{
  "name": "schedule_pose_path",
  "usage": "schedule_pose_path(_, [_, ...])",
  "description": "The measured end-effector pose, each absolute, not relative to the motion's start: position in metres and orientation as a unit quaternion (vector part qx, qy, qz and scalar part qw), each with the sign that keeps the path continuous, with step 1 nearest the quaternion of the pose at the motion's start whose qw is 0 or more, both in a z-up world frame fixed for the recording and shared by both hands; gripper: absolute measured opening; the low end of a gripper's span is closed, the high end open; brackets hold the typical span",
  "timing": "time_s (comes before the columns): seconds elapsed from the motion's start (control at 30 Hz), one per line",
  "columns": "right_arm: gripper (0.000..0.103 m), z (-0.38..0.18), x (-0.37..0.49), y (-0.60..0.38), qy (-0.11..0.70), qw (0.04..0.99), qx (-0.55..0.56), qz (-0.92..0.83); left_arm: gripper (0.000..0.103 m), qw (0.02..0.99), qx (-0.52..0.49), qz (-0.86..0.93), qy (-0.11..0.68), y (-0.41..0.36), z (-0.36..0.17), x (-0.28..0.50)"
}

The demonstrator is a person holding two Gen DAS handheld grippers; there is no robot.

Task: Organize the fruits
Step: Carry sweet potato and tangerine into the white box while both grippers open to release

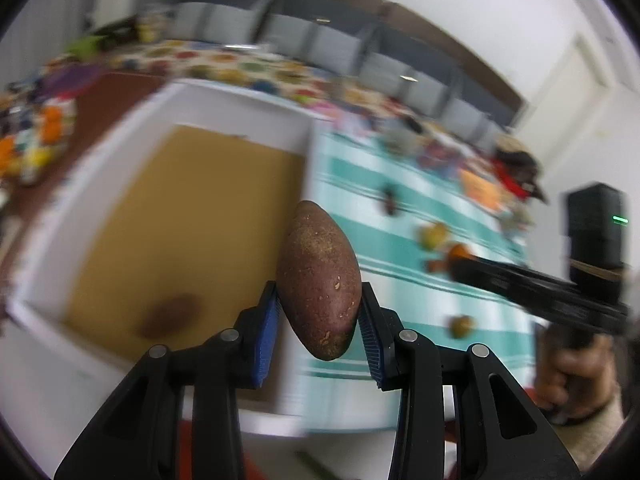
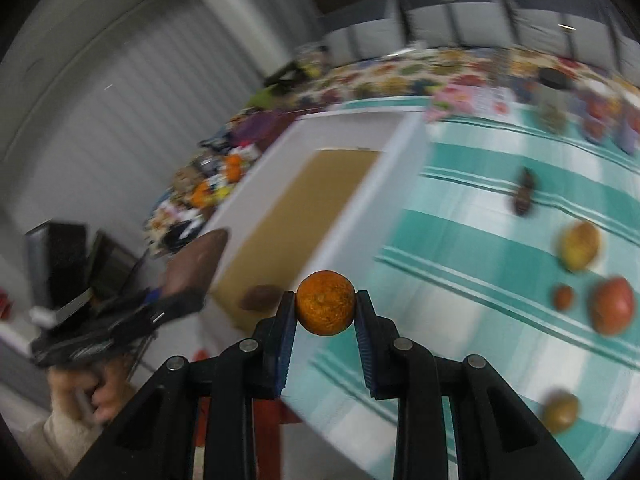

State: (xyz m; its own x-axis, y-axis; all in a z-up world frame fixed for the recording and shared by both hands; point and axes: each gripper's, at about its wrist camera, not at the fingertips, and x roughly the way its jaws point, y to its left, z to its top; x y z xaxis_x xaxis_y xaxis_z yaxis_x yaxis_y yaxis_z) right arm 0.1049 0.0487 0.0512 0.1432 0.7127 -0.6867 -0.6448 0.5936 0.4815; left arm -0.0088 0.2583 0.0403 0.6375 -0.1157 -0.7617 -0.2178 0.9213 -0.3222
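My left gripper (image 1: pixel 319 312) is clamped on a brown fruit (image 1: pixel 318 280). My right gripper (image 2: pixel 325 310) is clamped on an orange (image 2: pixel 325 303). Both hang by the white box's (image 2: pixel 352 208) near edge.

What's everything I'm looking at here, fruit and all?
brown oval fruit: one, reddish-brown, clamped between the left gripper's fingers
orange fruit: one, orange, clamped between the right gripper's fingers
white box: one, white walls, tan floor, left of the cloth
brown fruit in box: one, dark brown, on the box floor
striped cloth: one, teal and white, on the table
loose fruits on cloth: about five, yellowish, red, brown
left gripper: black, blue pads
right gripper: black, blue pads
hand: holding the right gripper's handle
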Motion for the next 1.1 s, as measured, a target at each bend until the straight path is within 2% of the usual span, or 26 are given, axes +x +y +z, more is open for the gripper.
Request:
schedule_pose_path(0.13, [0.029,0.045,0.085,0.12,0.49,0.722,-0.017,0.488,0.039,0.862,-0.2,0.08,0.458,0.307,0.008,-0.006])
schedule_pose_path(0.27, [0.029,0.013,0.068,0.176,0.526,0.687,-0.082,0.495,0.039,0.838,-0.205,0.102,0.496,0.333,-0.032,0.003])
schedule_pose_path(0.57, [0.03,-0.034,0.044,0.223,0.548,0.67,-0.15,0.478,0.041,0.821,-0.194,0.149,0.516,0.355,-0.061,-0.002])
schedule_pose_path(0.6, [0.033,-0.036,0.044,0.224,0.544,0.675,-0.155,0.474,0.045,0.823,-0.191,0.154,0.513,0.355,-0.06,-0.003])
schedule_pose_path(0.67, [0.057,-0.035,0.045,0.221,0.538,0.685,-0.154,0.467,0.078,0.826,-0.185,0.167,0.505,0.354,-0.059,-0.006])
schedule_pose_path(0.7, [0.083,-0.032,0.047,0.215,0.534,0.691,-0.147,0.465,0.082,0.831,-0.182,0.174,0.497,0.353,-0.056,-0.008])
schedule_pose_path(0.73, [0.094,-0.026,0.049,0.208,0.527,0.699,-0.136,0.464,0.083,0.835,-0.181,0.177,0.489,0.352,-0.053,-0.01])
schedule_pose_path(0.93, [0.096,0.006,0.061,0.137,0.468,0.765,-0.09,0.433,0.083,0.865,-0.174,0.159,0.444,0.318,-0.02,-0.018])
schedule_pose_path(1.1, [0.1,0.005,0.077,0.035,0.428,0.831,-0.067,0.35,0.084,0.894,-0.152,0.09,0.411,0.244,0.009,-0.009])
